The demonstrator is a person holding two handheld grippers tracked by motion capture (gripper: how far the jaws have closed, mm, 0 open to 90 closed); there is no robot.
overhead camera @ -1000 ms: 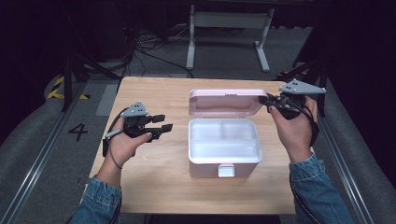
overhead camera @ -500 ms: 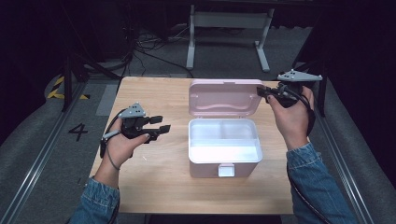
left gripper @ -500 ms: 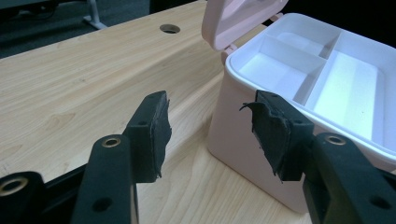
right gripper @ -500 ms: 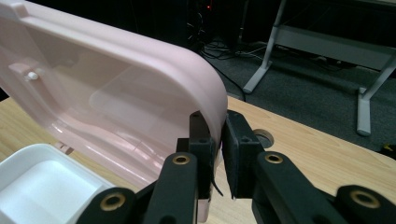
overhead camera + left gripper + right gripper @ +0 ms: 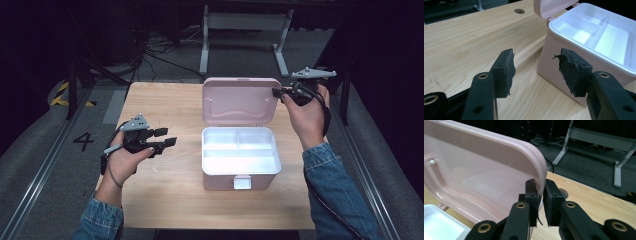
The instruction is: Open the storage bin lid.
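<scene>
Rounded glossy pink lid (image 5: 240,100) swung upright, right tongs (image 5: 278,93) pinching.

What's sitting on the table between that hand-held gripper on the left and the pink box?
Nothing: in the high view, bare wooden table separates the left hand-held gripper from the pink box.

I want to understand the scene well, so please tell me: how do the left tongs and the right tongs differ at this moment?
The left tongs stand open with nothing between them; the right tongs are shut on the edge of the pink lid. The left tongs hover over the wooden table, apart from the box; the right tongs are at the lid's right edge, behind the box. Both are black and held by a hand.
</scene>
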